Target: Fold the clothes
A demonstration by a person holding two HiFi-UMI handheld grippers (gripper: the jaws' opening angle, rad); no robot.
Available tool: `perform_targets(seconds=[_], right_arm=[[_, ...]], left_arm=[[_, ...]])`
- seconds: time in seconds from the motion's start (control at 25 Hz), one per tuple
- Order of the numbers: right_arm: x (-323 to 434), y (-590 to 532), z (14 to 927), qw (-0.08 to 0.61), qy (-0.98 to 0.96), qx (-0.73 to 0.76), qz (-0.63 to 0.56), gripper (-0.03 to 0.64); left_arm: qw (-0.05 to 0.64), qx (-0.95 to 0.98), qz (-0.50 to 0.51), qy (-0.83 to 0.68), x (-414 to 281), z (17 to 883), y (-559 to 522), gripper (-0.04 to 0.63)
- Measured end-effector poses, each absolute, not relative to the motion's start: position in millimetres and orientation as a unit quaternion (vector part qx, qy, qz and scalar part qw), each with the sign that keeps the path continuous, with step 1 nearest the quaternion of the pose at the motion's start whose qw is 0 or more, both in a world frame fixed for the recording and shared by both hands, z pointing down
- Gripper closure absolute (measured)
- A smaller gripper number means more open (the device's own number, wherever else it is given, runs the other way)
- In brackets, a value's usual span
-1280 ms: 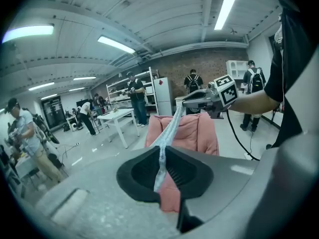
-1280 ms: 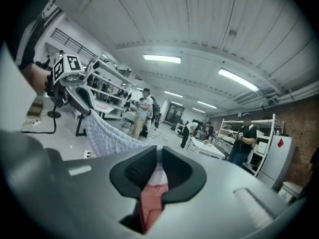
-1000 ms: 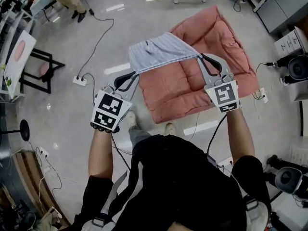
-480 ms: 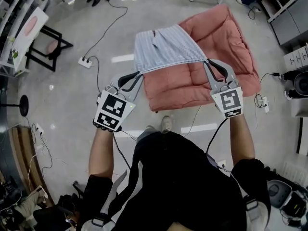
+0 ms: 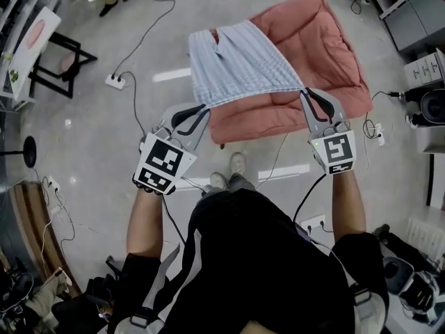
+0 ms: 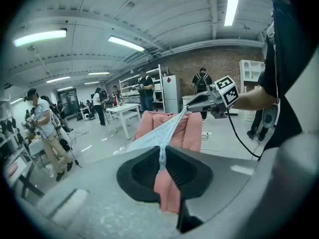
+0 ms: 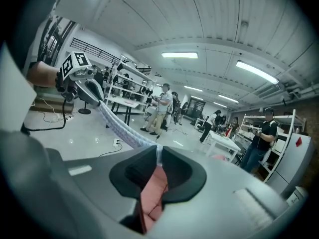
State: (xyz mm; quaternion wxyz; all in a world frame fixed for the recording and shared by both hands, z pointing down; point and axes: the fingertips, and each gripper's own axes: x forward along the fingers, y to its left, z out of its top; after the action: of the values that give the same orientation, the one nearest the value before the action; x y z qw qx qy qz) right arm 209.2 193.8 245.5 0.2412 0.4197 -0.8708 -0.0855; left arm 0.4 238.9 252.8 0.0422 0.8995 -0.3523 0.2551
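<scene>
Striped cloth (image 5: pixel 240 65) hides some pink cushion (image 5: pixel 316 51); left gripper (image 5: pixel 203 108) and right gripper (image 5: pixel 304 93) clamp its corners.

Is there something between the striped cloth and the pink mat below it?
Nothing visible stands there. The striped cloth, pinched in the left gripper and the right gripper, hangs over the pink mat; the part beneath it is hidden.

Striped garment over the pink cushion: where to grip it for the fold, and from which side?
Its two near-edge corners, coming from the side of the person. The striped garment is spread out with that edge straight and closest; the left gripper and right gripper are shut on those corners, edge taut between them.
</scene>
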Motion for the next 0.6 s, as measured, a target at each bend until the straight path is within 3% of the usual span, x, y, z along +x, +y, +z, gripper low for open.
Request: perform_targets(seconds=[0.6], right_arm=[[256.6, 275.2, 307.2, 0.279, -0.854, 0.436, -0.05, 0.575]], left_arm=[[0.07, 0.913, 0.272, -0.295, 45.5, 303.9, 319.7, 0.555]])
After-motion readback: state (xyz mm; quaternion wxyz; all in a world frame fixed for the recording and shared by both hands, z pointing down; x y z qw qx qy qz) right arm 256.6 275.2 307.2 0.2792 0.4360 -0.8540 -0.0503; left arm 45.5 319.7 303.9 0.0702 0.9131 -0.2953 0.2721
